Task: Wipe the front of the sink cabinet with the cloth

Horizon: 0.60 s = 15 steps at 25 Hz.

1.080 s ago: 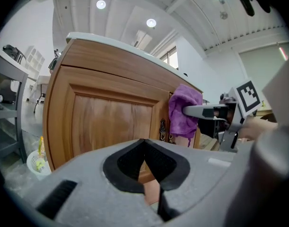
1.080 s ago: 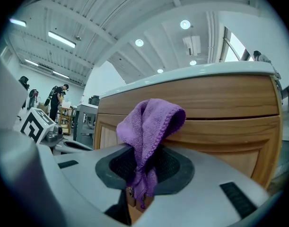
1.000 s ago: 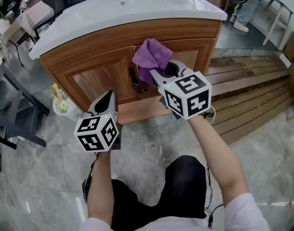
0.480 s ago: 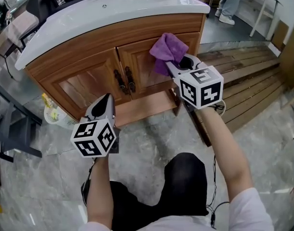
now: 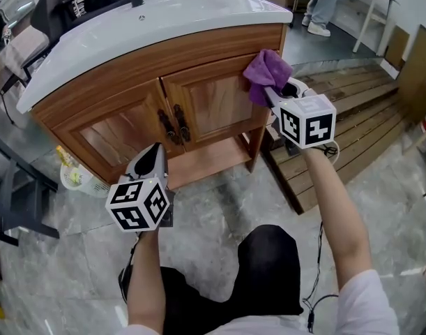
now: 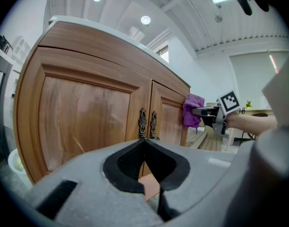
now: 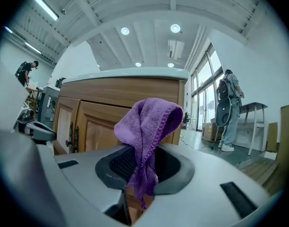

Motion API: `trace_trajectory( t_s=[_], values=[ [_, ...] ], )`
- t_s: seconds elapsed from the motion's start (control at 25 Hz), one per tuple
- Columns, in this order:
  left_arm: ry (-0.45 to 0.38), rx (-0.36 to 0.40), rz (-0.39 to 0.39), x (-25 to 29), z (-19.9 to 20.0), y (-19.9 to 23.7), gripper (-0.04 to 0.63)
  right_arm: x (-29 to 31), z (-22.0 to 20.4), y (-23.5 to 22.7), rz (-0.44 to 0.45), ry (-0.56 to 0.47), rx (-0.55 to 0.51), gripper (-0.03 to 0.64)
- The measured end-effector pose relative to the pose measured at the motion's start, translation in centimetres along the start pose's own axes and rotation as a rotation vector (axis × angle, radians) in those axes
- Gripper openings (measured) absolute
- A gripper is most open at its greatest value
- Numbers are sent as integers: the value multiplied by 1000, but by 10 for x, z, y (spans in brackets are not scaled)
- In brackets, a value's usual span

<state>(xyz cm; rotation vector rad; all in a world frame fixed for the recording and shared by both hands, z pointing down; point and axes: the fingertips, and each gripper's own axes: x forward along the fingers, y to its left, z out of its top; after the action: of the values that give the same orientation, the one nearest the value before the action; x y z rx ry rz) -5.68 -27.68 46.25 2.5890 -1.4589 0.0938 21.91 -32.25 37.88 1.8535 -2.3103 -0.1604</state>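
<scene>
Head view: the right gripper (image 5: 275,96) clamped its fingers on the cloth (image 5: 265,72), bunched end pointing up at the sink cabinet (image 5: 199,103); left gripper (image 5: 154,152) fingers pressed together, empty.

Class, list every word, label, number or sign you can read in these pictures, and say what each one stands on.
No readable words or numbers anywhere in these pictures.
Left cube and right cube: black-and-white square patterns only, no letters.
Cabinet and cloth: no print or label shows.
</scene>
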Motion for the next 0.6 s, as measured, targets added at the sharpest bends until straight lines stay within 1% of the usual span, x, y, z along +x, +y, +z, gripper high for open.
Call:
trace_trajectory(
  t_s=[0.16, 0.28, 0.44, 0.6],
  values=[
    [8, 1, -2, 3, -1, -1, 3, -3, -5, -20, -41, 19, 5, 77],
    [9, -5, -1, 4, -1, -1, 3, -4, -5, -17, -28, 23, -6, 77],
    [12, -30, 5, 2, -4, 1, 3, -11, 1, 10, 34, -2, -27, 77],
    [4, -36, 7, 8, -2, 0, 3, -18, 14, 54, 125, -50, -30, 77]
  ],
)
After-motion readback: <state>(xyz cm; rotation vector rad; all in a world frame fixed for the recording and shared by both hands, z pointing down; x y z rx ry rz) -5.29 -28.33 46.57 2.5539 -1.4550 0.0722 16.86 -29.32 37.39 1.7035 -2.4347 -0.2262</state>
